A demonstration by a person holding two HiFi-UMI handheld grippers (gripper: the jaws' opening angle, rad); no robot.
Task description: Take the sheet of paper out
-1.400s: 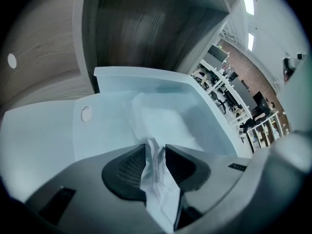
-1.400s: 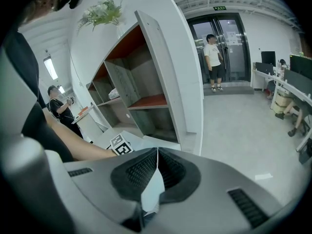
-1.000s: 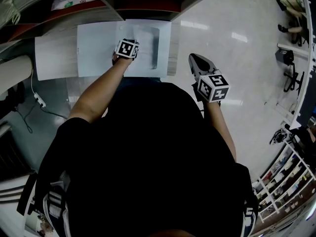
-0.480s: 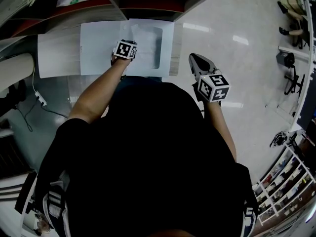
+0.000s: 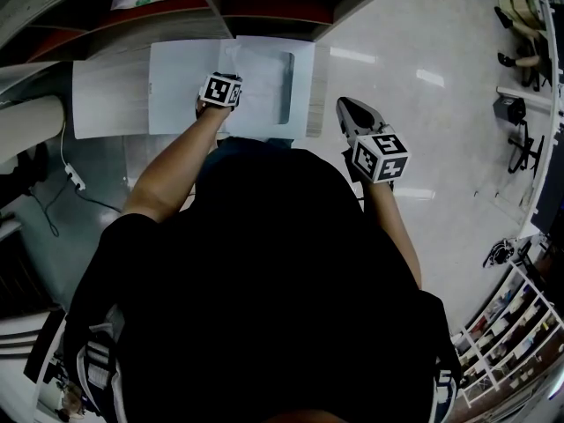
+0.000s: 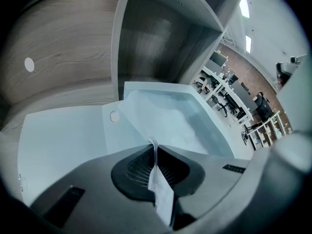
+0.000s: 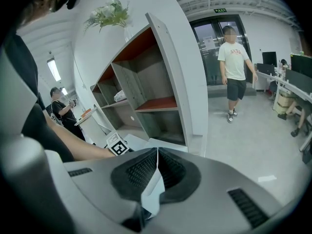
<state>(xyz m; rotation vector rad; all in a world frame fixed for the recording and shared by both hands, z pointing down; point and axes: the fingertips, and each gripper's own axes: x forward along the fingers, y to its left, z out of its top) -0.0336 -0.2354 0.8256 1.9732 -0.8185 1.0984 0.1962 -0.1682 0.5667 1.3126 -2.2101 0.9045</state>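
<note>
A pale, flat folder (image 5: 181, 86) lies on the wooden shelf board (image 6: 58, 57) in front of me, and its round snap (image 6: 113, 116) shows in the left gripper view. A translucent sheet of paper (image 6: 165, 118) rises out of it in a fold, up to my left gripper (image 6: 154, 147). That gripper's jaws are closing, and the sheet's near corner is pinched between them. In the head view the left gripper (image 5: 225, 77) stands over the folder's middle. My right gripper (image 5: 349, 106) hangs off to the right above the floor, and its jaws (image 7: 157, 152) are shut with nothing held.
Open shelf compartments (image 7: 146, 82) with red-brown boards stand behind the folder. A white roll (image 5: 26, 126) and a cable (image 5: 66, 174) are at the left. A person (image 7: 234, 67) walks on the shiny floor at the right, and another person (image 7: 61, 112) stands at the left.
My left gripper has shifted a little to the left over the folder. The right gripper has kept still.
</note>
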